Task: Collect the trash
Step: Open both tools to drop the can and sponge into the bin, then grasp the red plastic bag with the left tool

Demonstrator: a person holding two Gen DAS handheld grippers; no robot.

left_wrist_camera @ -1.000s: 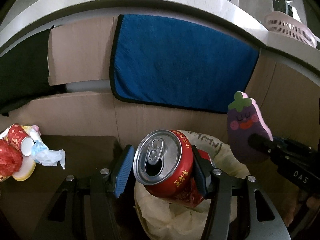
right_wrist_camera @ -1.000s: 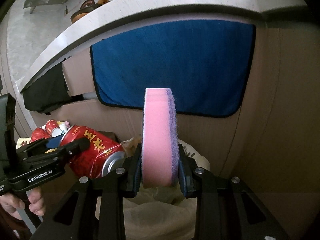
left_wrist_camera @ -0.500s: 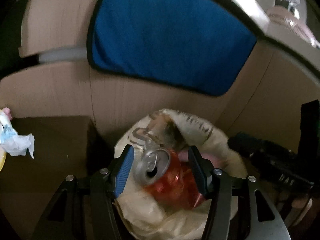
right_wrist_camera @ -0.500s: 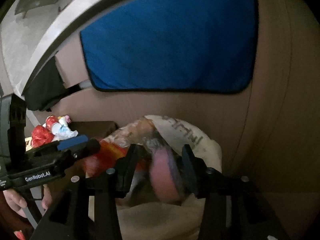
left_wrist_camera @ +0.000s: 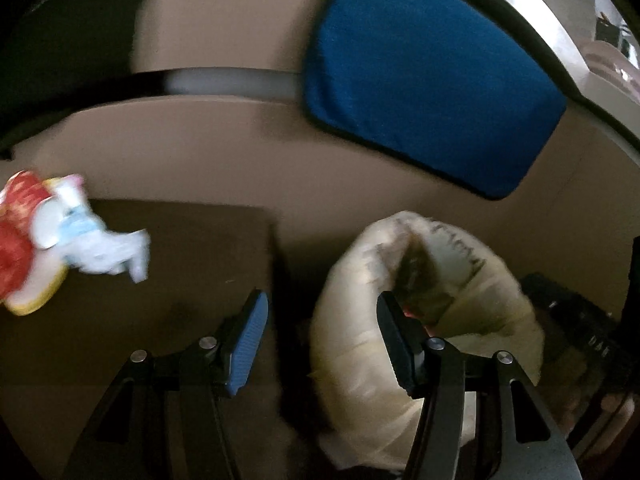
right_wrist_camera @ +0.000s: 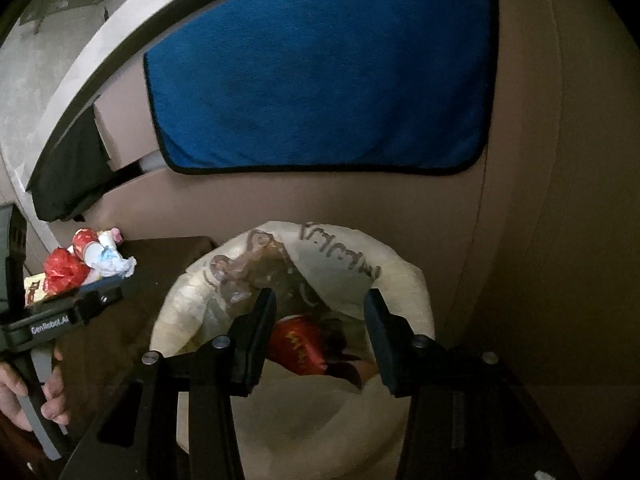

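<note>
A cream trash bag [right_wrist_camera: 400,276] stands open below my right gripper [right_wrist_camera: 320,296], whose jaws are open with nothing between the pads. A red drink can [right_wrist_camera: 298,344] lies inside the bag; the sponge is not clearly visible there. My left gripper [left_wrist_camera: 322,300] is open and empty, straddling the dark table's edge, with the bag [left_wrist_camera: 360,264] to its right. A pile of trash [left_wrist_camera: 48,240] with red wrappers, a paper cup and crumpled tissue lies at the table's far left; the right wrist view shows the pile [right_wrist_camera: 80,264] behind the left gripper's fingers [right_wrist_camera: 100,296].
A blue towel [right_wrist_camera: 320,80] hangs on the cardboard wall behind the bag, under a pale counter edge. The dark brown table [left_wrist_camera: 180,248] stretches left of the bag. A person's hand [right_wrist_camera: 24,384] holds the left gripper's handle. The other gripper's dark body [left_wrist_camera: 580,320] sits right of the bag.
Both grippers let go: the can and the pink sponge dropped into the bag. The left gripper then swung left toward the table; the right one stays over the bag, jaws wider.
</note>
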